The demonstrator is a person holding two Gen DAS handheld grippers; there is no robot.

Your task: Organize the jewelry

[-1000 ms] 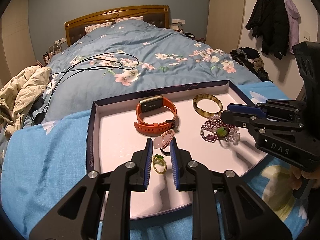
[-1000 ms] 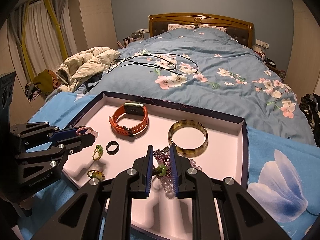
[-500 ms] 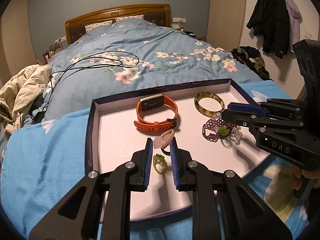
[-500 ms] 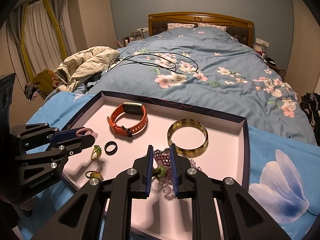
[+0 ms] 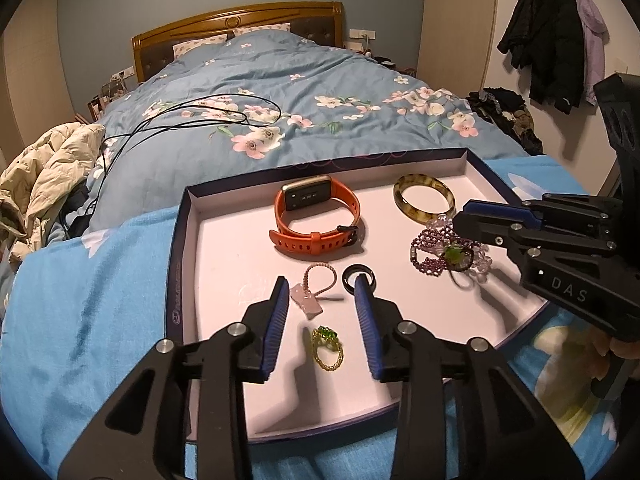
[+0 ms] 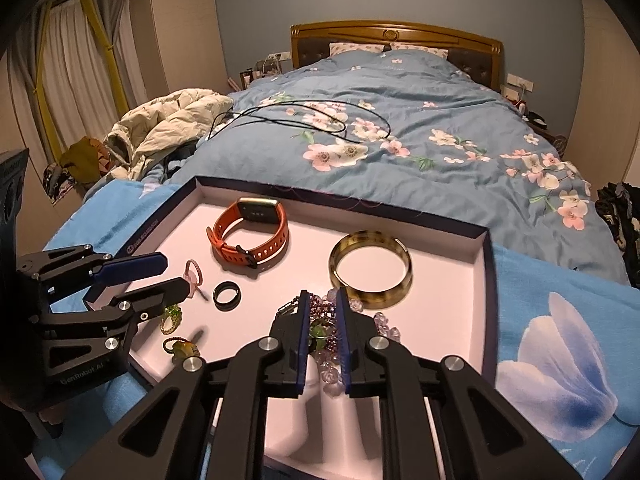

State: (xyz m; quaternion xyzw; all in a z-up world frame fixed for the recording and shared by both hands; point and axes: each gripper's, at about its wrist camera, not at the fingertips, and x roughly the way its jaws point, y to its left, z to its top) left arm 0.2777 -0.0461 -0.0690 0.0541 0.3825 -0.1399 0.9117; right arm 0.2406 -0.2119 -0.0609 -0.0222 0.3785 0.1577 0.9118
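Jewelry lies spread across a pale tray [image 5: 224, 216] in the left wrist view: an orange watch [image 5: 316, 220] and an amber bangle [image 5: 424, 200] toward the far wall, a black ring [image 5: 359, 276] and a pink beaded charm [image 5: 312, 292] nearer, and a green-stoned gold ring [image 5: 327, 344] closest of all. The left gripper [image 5: 322, 312] hangs spread wide over the charm and the gold ring, gripping nothing. At the right edge the right gripper [image 5: 460, 220] reaches over a tangle of purple beads [image 5: 436, 252]. In the right wrist view that gripper's fingers stand narrow, closed on a green bit within the purple beads [image 6: 324, 312]; whether the cluster is lifted or rests on the tray [image 6: 482, 264] cannot be told. The watch [image 6: 250, 236], bangle [image 6: 370, 268] and black ring [image 6: 227, 295] lie apart on the floor of the tray, and a second small ring [image 6: 180, 346] shows near the left gripper [image 6: 176, 276]. Judging by this, the sorting looks partly done: larger pieces sit spaced in a row, while the rings, the charm and the bead cluster remain loosely grouped and probably still need their places.
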